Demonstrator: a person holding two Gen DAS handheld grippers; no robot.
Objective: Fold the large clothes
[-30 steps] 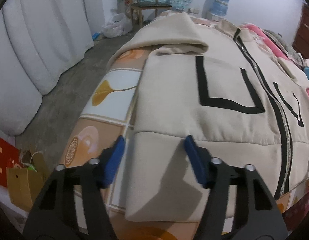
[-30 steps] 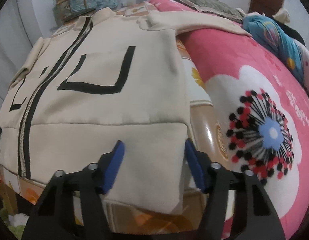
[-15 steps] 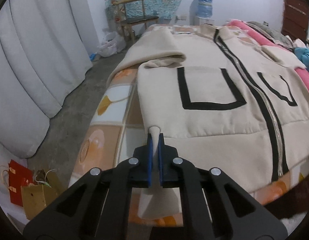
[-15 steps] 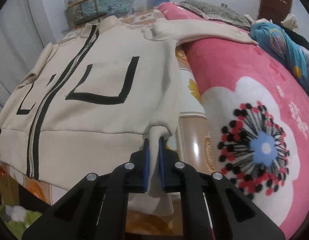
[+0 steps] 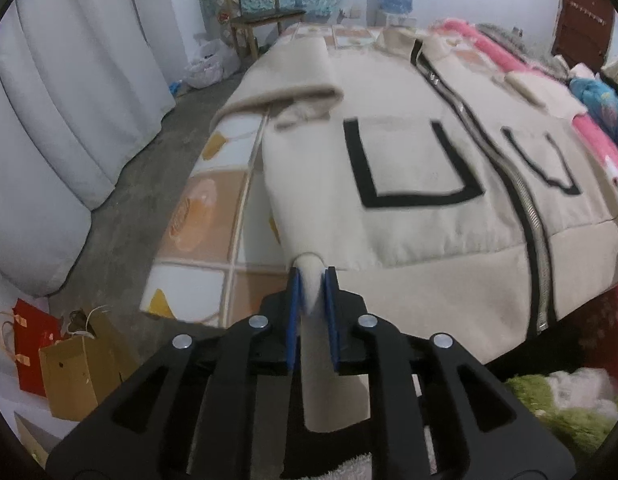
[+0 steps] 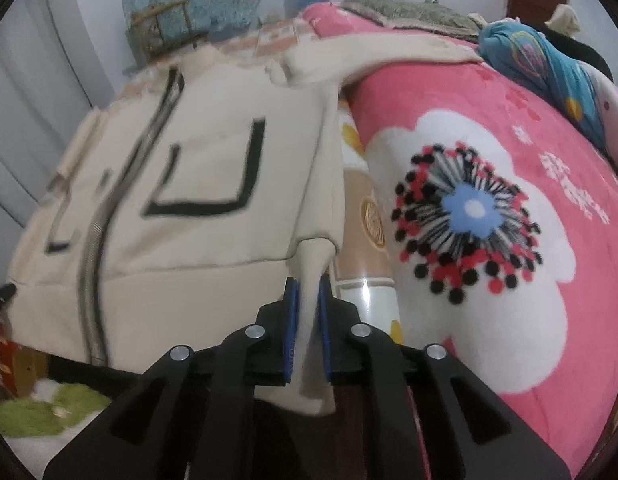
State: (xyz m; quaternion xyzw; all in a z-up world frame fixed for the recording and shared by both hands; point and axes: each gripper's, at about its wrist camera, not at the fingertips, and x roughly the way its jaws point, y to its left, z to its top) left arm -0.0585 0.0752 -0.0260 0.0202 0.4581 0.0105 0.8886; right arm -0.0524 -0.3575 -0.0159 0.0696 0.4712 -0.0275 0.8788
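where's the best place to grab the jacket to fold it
Grip the jacket at its two bottom hem corners, coming from the near bed edge. The hem hangs over there as a free edge, and the left gripper and right gripper already pinch it.

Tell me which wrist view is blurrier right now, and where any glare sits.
Right wrist view: blurrier, with the jacket's black trim and zip smeared, and glare on the glossy mat beside the hem. Left wrist view: milder smear along the zip, no glare; both bend straight edges.
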